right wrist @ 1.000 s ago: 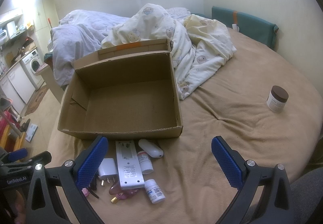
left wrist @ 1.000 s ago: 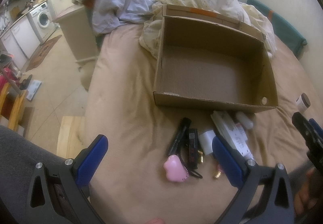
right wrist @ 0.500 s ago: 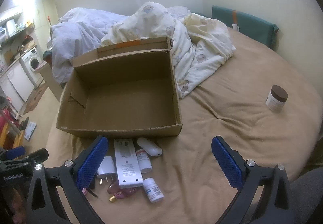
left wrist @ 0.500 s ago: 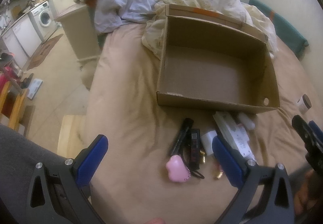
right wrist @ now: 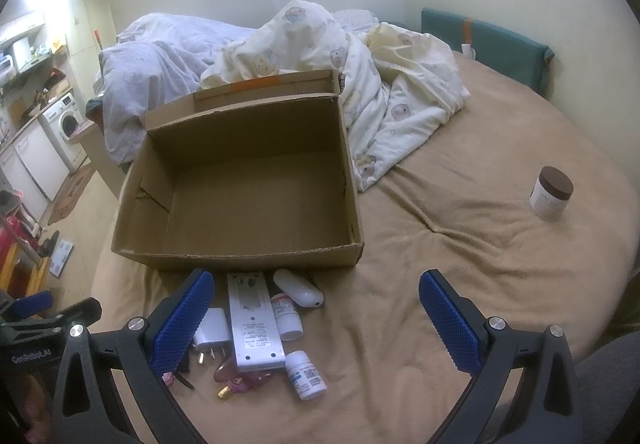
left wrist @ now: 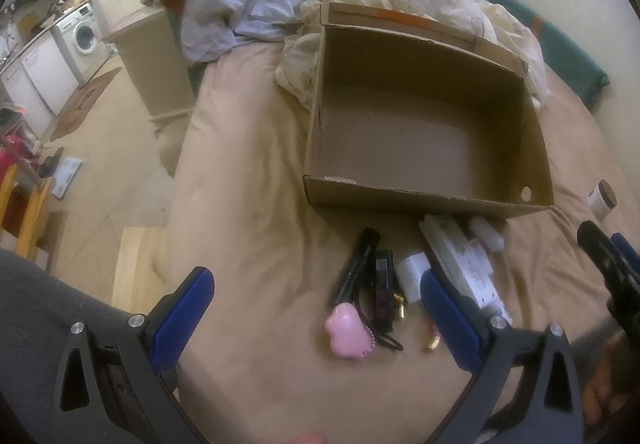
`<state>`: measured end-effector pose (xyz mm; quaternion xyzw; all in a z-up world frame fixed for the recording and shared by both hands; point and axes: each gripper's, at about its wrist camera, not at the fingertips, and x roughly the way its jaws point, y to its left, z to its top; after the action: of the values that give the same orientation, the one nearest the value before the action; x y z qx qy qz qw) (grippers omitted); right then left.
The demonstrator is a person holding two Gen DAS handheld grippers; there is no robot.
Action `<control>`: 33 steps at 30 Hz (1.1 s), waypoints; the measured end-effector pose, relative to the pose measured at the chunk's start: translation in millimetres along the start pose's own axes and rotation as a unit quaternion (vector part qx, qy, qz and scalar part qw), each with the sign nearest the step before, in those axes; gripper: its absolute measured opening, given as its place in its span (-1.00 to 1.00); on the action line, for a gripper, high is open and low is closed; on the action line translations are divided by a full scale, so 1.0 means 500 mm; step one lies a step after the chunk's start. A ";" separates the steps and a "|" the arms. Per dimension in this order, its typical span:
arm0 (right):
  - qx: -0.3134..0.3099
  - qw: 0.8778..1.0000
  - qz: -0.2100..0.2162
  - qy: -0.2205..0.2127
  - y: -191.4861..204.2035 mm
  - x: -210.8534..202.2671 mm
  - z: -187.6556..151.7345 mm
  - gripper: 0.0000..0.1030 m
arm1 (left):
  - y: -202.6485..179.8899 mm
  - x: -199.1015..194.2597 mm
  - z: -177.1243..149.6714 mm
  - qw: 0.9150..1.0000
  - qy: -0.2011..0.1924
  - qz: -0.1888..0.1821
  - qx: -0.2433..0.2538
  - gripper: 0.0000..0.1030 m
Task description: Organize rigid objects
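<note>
- Left wrist view: left tool (left wrist: pixel 316 304), fingers spread wide, nothing held, above bed (left wrist: pixel 248 172).
- Cardboard box (left wrist: pixel 424 200), open, empty, on bed; quilts behind.
- Just in front of box: black pen (left wrist: pixel 354 266), black-red case (left wrist: pixel 383 294), white charger (left wrist: pixel 412 274), pink heart charm (left wrist: pixel 347 330).
- Right wrist view: right tool (right wrist: pixel 316 324), fingers spread wide, empty.
- White remote (right wrist: pixel 253 322), 2 pill bottles (right wrist: pixel 306 374), white capsule-shaped item (right wrist: pixel 298 288) btw. box front & tool.
- Brown-lid jar (right wrist: pixel 551 193) upright, well apart, right side of bed.
</note>
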<state>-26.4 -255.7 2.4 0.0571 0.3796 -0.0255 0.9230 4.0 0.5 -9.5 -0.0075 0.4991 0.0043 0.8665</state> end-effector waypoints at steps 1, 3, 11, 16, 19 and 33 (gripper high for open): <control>0.000 1.000 0.000 0.001 -0.001 0.001 -0.001 1.00 | 0.001 0.000 0.000 1.000 0.000 0.000 0.000 0.99; 0.001 1.000 0.001 0.002 -0.003 0.000 -0.001 1.00 | 0.001 0.001 0.001 1.000 0.002 0.000 -0.001 0.99; 0.001 1.000 0.001 0.004 -0.003 0.002 -0.001 1.00 | 0.005 0.007 0.003 1.000 0.006 -0.006 -0.003 0.99; 0.012 1.000 0.008 0.011 -0.008 0.004 0.004 1.00 | 0.018 0.013 0.018 1.000 0.021 -0.010 -0.012 0.99; 0.018 1.000 0.016 0.018 -0.020 0.004 0.021 1.00 | 0.034 0.013 0.038 0.999 0.030 -0.008 -0.025 0.99; 0.011 0.990 0.062 0.128 -0.043 0.091 0.066 1.00 | 0.010 0.176 0.067 0.984 0.177 0.000 0.035 0.57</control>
<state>27.1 -281.2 -8.2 0.0937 0.4899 0.0346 0.8660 77.0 5.8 -68.8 0.0223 0.6446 -0.0152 0.7640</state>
